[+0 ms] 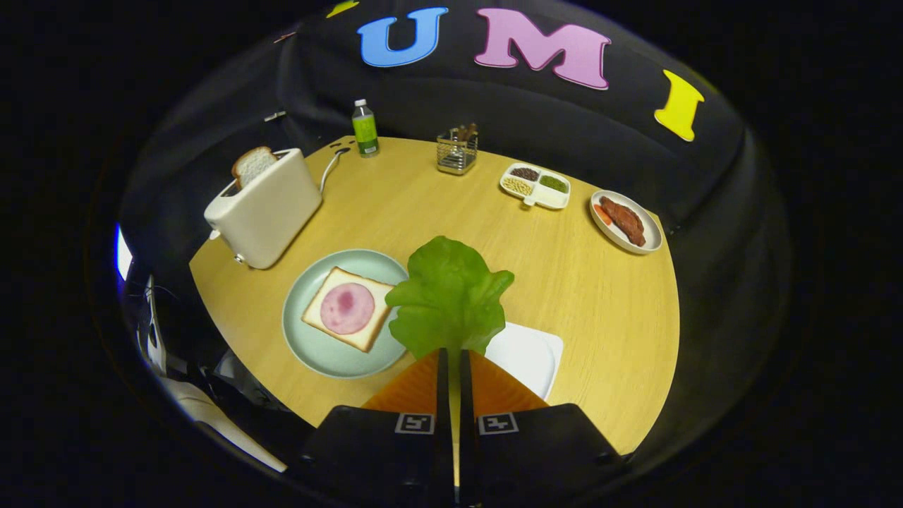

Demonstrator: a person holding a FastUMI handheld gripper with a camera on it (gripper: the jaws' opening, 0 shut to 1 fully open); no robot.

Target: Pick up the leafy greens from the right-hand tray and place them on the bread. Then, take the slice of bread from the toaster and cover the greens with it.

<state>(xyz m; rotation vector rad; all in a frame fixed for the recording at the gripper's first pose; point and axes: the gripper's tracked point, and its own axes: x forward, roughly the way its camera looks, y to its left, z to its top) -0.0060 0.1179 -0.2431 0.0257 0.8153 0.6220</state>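
Pinching leafy greens between near-closed jaws.

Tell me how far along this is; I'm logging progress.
Done: the greens are lifted off the white tray, pinched in the tool. In hand: carrying them toward the bread on the plate. Left: laying them down, then moving the toaster slice on top.

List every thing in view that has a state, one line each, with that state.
Gripper: jaws shut on the leafy greens.
Leafy greens: held up, lifted off the white tray.
White tray: bare.
Bread on green plate: flat, topped with a ham slice, no greens yet.
Toaster: bread slice sticking up from its slot.
Bottle: upright, capped.
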